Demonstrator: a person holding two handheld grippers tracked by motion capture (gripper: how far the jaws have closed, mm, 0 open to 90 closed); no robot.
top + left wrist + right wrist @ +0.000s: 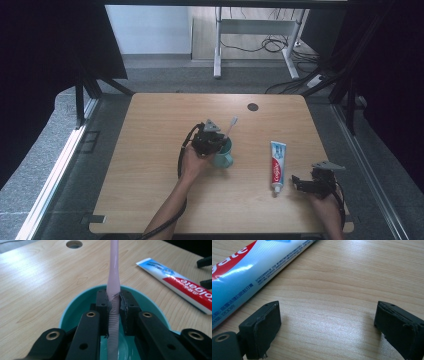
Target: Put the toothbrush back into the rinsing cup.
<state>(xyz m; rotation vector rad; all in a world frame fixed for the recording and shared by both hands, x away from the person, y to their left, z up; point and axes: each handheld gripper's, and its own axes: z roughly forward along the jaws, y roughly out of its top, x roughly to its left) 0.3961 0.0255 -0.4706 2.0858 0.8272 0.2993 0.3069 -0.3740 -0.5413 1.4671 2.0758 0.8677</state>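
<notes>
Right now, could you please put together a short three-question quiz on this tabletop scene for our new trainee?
1. True or false: the left gripper is shut on the pink toothbrush, with the handle's lower end inside the teal cup.
2. Multiple choice: the right gripper is
A. shut on the toothpaste tube
B. open over bare table, beside the tube
C. inside the cup
3. Fill in: in the high view, the toothpaste tube lies flat on the wooden table with its cap toward the ____ edge of the table.

Key: 1 true; 2 B; 3 near (the person's side).
</notes>
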